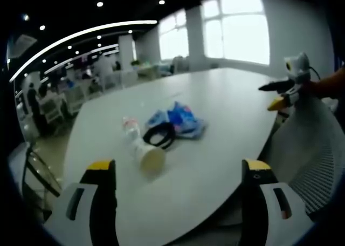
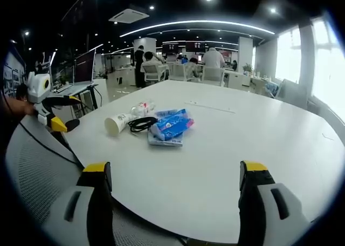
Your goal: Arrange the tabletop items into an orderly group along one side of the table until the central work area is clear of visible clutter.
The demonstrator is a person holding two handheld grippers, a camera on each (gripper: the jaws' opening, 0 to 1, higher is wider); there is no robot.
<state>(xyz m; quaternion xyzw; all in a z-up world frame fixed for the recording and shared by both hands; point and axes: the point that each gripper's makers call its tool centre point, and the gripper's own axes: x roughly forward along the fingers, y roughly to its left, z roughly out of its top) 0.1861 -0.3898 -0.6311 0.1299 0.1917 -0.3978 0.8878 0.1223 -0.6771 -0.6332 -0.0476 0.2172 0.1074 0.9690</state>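
On the white oval table [image 1: 215, 106] lies a small cluster: a paper cup [image 1: 150, 155] on its side, a clear plastic bottle [image 1: 129, 126], a black looped cord [image 1: 160, 135] and a blue packet [image 1: 180, 121]. My left gripper [image 1: 180, 173] is open, held back from the table's near edge. The right gripper view has the same cup [image 2: 115, 123], bottle [image 2: 142, 108], cord [image 2: 141, 123] and blue packet [image 2: 171, 126] mid-table. My right gripper [image 2: 177, 177] is open over the table edge [image 2: 178, 224]. Each gripper appears in the other's view, the right [image 1: 284, 88] and the left [image 2: 51, 111].
A white mesh chair back [image 1: 312, 149] stands by the table at the right of the left gripper view, and another chair back [image 2: 38, 170] sits low left in the right gripper view. Office desks, chairs and people [image 2: 213, 57] fill the background beyond the table.
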